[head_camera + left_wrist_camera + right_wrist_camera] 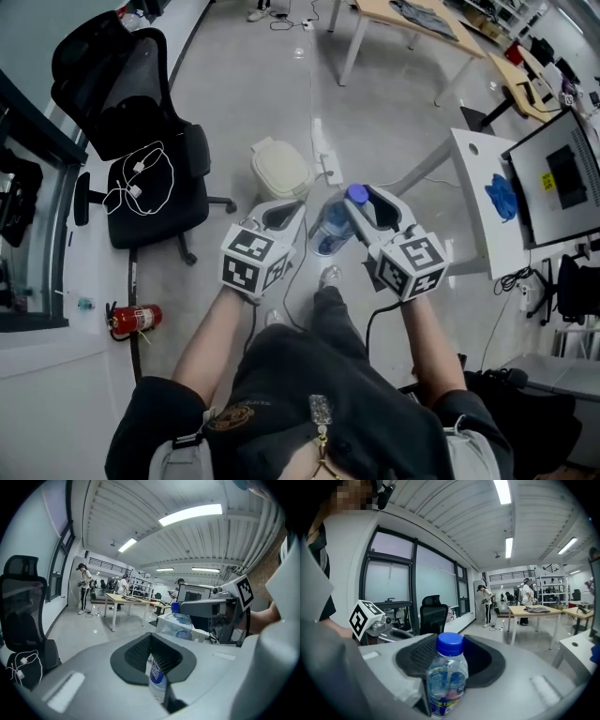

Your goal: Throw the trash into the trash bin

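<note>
A clear plastic bottle point(447, 677) with a round blue screw cap is gripped between the dark, ribbed pads of the right claw point(373, 208) and is held in the air above the floor. A narrow, clear plastic piece with a blue label point(157, 679) is pinched in the nearly closed left claw point(279, 217). Just beyond both claws, a cream, rounded, lidded plastic trash bin point(279, 169) is seen on the glossy grey floor point(234, 84), near a black mesh office chair point(141, 141).
</note>
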A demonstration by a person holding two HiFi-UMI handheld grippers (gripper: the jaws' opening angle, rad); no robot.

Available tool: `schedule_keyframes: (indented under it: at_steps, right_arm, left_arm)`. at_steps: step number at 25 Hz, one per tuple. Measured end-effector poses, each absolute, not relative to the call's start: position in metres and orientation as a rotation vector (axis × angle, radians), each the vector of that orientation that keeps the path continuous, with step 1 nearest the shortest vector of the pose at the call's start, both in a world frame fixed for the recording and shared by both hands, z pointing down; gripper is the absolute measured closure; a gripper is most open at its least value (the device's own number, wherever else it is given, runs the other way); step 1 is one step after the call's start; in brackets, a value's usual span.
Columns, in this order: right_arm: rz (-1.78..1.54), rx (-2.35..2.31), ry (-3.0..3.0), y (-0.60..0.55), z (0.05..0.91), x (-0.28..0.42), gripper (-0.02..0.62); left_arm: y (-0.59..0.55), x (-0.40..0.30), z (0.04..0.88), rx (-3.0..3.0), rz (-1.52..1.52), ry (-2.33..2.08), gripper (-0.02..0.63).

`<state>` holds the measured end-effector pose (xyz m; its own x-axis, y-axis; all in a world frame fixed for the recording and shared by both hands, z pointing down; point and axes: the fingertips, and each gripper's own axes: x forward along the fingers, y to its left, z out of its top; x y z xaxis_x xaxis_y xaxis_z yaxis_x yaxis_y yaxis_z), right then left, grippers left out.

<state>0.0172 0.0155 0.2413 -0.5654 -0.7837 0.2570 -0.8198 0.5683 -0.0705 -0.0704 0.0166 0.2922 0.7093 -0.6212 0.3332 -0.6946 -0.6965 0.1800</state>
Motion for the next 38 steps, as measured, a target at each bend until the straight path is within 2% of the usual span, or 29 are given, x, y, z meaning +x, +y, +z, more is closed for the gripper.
schedule_keyframes:
  at_steps: [11,20,28,38]
  right_arm:
    - [0.351,1.227,-2.699,-0.099,0.271,0.076,0.419]
    - [0.489,1.099,-2.695,-0.171,0.331,0.111,0.419]
    - [0.513,1.145,-2.627,-0.218,0.394,0.110,0.419]
    - [0.606,1.173,-2.536,-0.241,0.512,0.090,0.419]
  left_arm:
    - [-0.081,-0.016,0.329,2.504,0.459,-1.160,0.598]
    - [-0.150,0.009,0.388,2.382,0.584,-1.252,0.598]
    - [-0.202,-0.007,0.487,2.252,0.611,-1.243,0.598]
    - [-0.228,-0.021,0.669,2.087,0.706,-1.182,0.598]
